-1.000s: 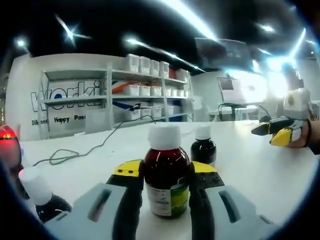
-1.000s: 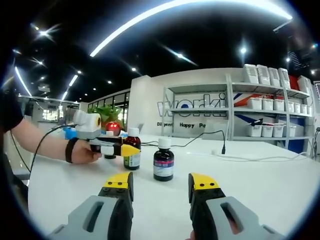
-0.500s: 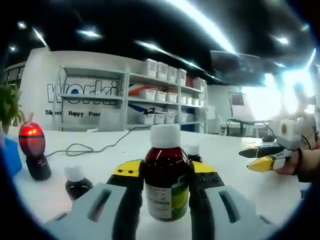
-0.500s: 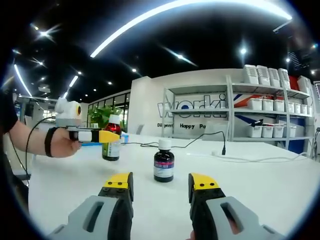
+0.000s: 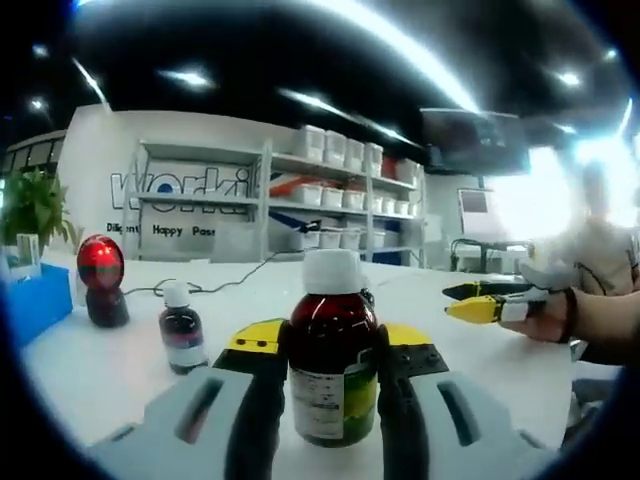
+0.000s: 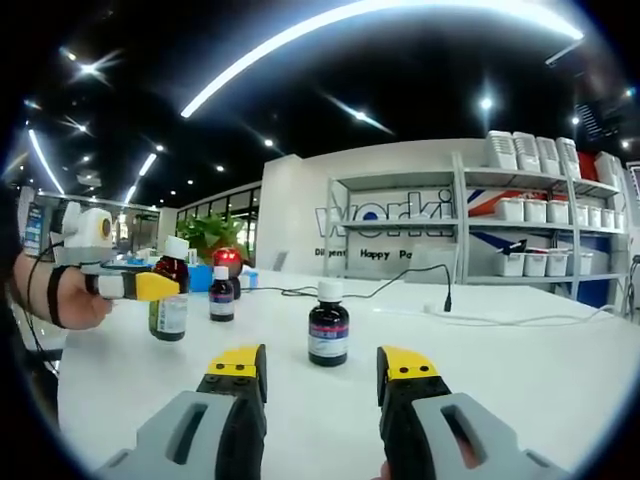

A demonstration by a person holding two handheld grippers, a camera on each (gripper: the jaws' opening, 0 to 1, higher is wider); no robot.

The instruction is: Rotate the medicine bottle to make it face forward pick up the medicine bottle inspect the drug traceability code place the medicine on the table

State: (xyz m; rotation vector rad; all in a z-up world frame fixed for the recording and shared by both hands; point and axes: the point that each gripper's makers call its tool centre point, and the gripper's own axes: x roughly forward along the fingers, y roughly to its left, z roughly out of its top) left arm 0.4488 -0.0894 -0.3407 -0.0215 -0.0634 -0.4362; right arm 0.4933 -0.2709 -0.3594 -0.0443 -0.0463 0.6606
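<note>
A brown medicine bottle [image 5: 332, 370] with a white cap and a green and white label stands upright between the jaws of my left gripper [image 5: 330, 345], which is shut on it. In the right gripper view the same bottle [image 6: 170, 300] is at the far left in the left gripper [image 6: 160, 287], held by a hand. My right gripper [image 6: 325, 372] is open low over the white table [image 6: 520, 370] with nothing between its fingers. A small dark bottle [image 6: 328, 325] stands just beyond it. The right gripper [image 5: 482, 302] also shows at the right of the left gripper view.
Another small dark bottle [image 5: 183, 338] stands on the table near a red-lit scanner [image 5: 100, 280]. A blue box [image 5: 35, 312] and a plant [image 5: 35, 205] are at the left. A black cable [image 6: 440, 298] crosses the table. White shelving with bins [image 6: 520, 225] stands behind.
The left gripper has swung to the left with the medicine bottle in it, away from the small dark bottle. The right gripper has stayed where it was, open.
</note>
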